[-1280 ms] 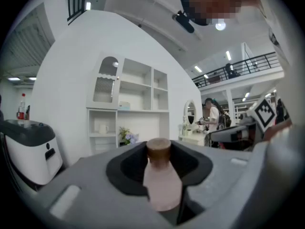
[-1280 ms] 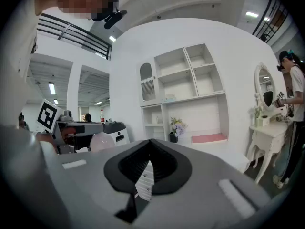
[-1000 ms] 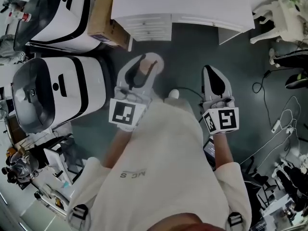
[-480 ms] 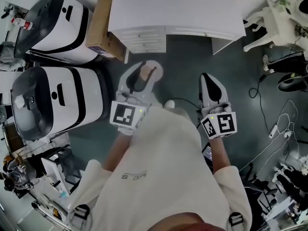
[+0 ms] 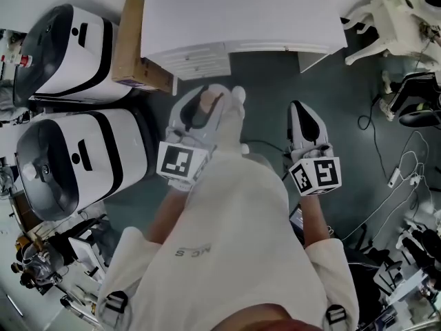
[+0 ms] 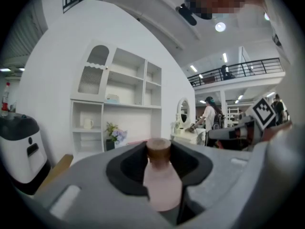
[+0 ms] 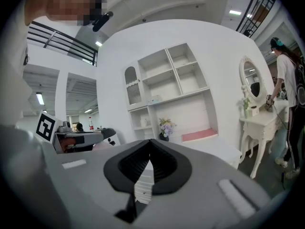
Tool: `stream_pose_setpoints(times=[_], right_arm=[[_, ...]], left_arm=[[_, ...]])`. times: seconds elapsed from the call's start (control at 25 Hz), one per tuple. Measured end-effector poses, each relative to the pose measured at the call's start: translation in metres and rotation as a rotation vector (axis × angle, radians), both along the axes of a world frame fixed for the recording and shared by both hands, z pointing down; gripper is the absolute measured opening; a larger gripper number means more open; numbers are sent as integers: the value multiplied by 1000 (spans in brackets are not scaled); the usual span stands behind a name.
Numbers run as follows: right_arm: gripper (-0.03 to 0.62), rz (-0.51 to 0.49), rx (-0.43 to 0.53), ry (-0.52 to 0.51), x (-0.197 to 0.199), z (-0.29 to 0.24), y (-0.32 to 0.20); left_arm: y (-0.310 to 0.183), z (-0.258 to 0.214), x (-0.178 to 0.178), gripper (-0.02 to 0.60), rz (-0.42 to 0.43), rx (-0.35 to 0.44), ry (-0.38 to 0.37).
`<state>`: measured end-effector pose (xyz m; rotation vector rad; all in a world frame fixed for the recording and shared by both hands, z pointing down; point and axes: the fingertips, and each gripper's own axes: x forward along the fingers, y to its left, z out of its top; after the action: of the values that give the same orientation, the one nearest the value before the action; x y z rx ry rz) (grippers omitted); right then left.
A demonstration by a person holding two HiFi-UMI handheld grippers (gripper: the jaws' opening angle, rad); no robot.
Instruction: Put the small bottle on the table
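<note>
Left gripper view shows the small bottle (image 6: 161, 180) — pink, brown-capped — clamped between the left gripper's (image 5: 207, 98) jaws. It hangs over the floor (image 5: 265, 81), short of the white table (image 5: 241, 12) — setting it down remains. The right gripper (image 7: 147, 168) is closed, empty.

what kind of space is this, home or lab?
Probably a lab hall staged as a home: white shelf unit, mirrored dressing table, mezzanine railing overhead, loose cables underfoot.

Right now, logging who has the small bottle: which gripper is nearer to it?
Left. The left gripper has the small bottle clamped between its jaws; the right gripper is off to the bottle's right, jaws together and empty.
</note>
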<state>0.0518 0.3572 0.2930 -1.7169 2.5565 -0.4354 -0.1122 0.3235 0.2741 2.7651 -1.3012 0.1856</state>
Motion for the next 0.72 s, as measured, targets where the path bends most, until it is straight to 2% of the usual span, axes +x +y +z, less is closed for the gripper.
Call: stream_pose_setpoints(times=[0.2,0.36,0.52,0.72], right_arm=[[0,28,-18,15,28,8,-73],[0,62,-42,38,50,8,-151],[0,94,-54,25,70,1,-225],[0,130,-49,34,85,-14,-308]], left_arm=[[-78,14,26,140,27,-18,49],[-156,17,46,140,53,-27,37],[-231,16,64,140,119,-47,41],[-305,20,70,140,148,-80,21]])
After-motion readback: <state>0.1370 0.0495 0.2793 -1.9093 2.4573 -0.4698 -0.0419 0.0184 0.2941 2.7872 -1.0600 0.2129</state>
